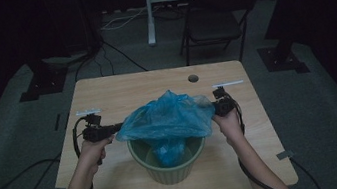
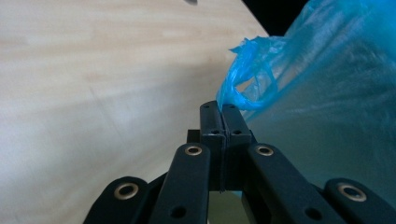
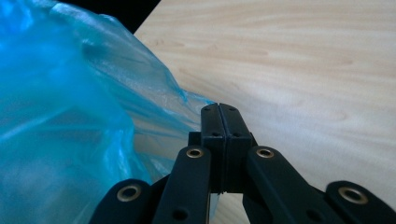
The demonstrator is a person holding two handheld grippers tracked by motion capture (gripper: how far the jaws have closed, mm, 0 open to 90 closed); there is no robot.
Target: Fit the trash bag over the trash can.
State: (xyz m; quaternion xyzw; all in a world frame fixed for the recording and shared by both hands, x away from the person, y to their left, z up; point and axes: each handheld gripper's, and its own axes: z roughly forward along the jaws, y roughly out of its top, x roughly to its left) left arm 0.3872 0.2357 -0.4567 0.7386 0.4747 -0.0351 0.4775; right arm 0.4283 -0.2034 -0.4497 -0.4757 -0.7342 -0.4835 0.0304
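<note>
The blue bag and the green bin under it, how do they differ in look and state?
The blue bag is thin, crinkled, see-through plastic; the green bin is rigid, opaque and ribbed. The bag is stretched wide between the left gripper and the right gripper, both shut on its edges; the bin stands upright on the table, untouched by either gripper. The bag spreads wider than the bin's mouth. Shared: the bag's lower part hangs inside the bin.

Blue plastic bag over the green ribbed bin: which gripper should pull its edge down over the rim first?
Probably left. The left gripper pinches the thin blue plastic bag at a bunched corner beside the green ribbed bin's rim; the right gripper holds its edge farther out.
</note>
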